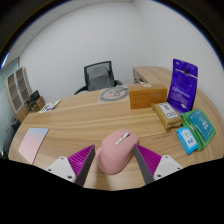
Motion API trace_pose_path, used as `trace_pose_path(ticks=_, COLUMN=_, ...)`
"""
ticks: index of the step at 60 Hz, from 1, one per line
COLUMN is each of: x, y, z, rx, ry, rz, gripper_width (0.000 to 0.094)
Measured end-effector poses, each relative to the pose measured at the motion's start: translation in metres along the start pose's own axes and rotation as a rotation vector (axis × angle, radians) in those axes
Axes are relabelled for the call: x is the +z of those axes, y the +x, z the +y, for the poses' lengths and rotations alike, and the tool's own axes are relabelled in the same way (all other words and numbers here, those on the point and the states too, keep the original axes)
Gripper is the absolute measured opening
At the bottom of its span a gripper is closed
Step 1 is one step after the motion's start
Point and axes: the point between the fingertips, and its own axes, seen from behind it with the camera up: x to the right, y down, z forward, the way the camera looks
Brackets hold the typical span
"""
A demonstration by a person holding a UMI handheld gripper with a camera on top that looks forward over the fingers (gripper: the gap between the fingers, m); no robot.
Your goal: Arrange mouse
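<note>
Your gripper [113,166] had its jaws set wide, the pink mouse [115,152] resting on the wooden table [90,125] between the fingers with gaps either side. Beyond the mouse stood a cardboard box [147,96].

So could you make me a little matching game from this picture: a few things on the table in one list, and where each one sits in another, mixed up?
Things:
1. pink mouse
2. purple bag
3. office chair
4. pink mat

Places:
A. behind the far edge of the table
B. between the two fingers of the gripper, with a gap at each side
C. flat on the table, off to the left of the fingers
D. standing upright beyond the right finger, by the cardboard box

Pairs: 1-B, 2-D, 3-A, 4-C
</note>
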Motion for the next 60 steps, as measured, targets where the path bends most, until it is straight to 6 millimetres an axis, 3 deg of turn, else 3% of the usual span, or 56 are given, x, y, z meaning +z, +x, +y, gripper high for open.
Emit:
trace_pose_path(ticks=18, x=0.045, y=-0.024, z=-0.017, rx=-0.061, ry=-0.023, rz=-0.053, gripper_width=0.0814)
trace_pose_path(ticks=23, x=0.049, y=-0.02, z=-0.017, rx=-0.088, ry=-0.023, rz=-0.029, gripper_width=0.0727)
trace_pose_path(ticks=24, x=0.05, y=-0.016, z=-0.017, rx=-0.095, ry=-0.024, rz=-0.014, gripper_width=0.0566)
trace_pose_path(ticks=37, x=0.048, y=-0.007, z=-0.014, rx=-0.107, ry=-0.006, rz=0.05, gripper_width=0.0444)
trace_pose_path(ticks=45, x=0.044, y=-0.012, z=-0.014, rx=-0.065, ry=-0.032, rz=0.103, gripper_width=0.0414)
trace_pose_path(ticks=49, x=0.03, y=-0.039, z=-0.027, rx=-0.044, ry=0.001, rz=0.1, gripper_width=0.0416)
trace_pose_path(ticks=52, x=0.022, y=-0.07, z=-0.034, rx=-0.056, ry=0.022, rz=0.095, gripper_width=0.0415)
trace_pose_path(ticks=60, x=0.016, y=-0.193, z=-0.041, rx=-0.065, ry=0.044, rz=0.034, gripper_width=0.0415)
